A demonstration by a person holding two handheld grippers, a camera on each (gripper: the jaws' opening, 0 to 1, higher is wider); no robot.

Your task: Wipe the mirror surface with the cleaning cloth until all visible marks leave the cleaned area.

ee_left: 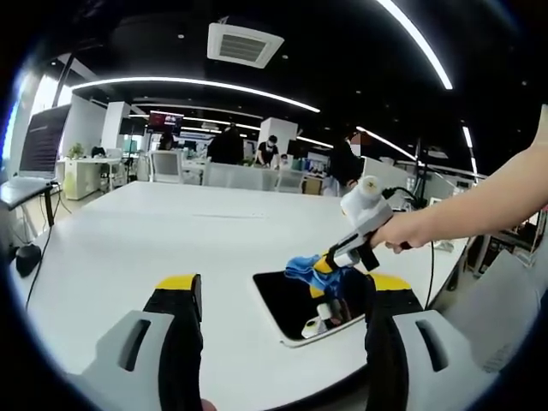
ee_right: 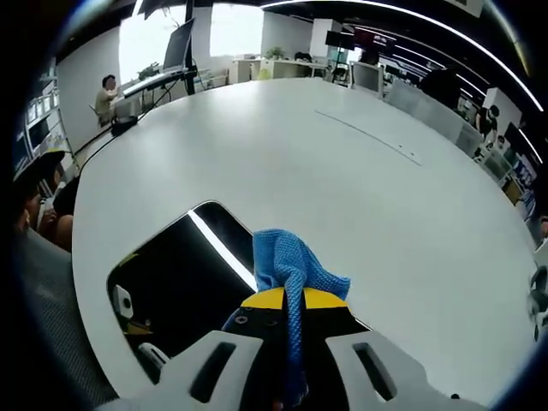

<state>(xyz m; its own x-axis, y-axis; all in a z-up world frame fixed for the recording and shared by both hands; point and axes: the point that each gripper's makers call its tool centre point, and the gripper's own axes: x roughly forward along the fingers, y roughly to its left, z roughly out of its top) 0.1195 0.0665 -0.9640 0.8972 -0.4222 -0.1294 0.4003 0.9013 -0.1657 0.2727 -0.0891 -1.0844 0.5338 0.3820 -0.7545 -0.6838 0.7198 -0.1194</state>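
Mirror [ee_left: 295,304]: flat on white table [ee_left: 128,248], near its edge, long axis running away from the holder. Right gripper [ee_right: 289,304]: jaws clamped on blue cloth [ee_right: 291,261], poised over the mirror's far end, nearer of the two. Left gripper [ee_left: 278,295]: jaws apart, empty, held back.

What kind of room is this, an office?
Most likely an open-plan office: long ceiling lights, a big white table, and desks with monitors and people behind. On the table lies a mirror.
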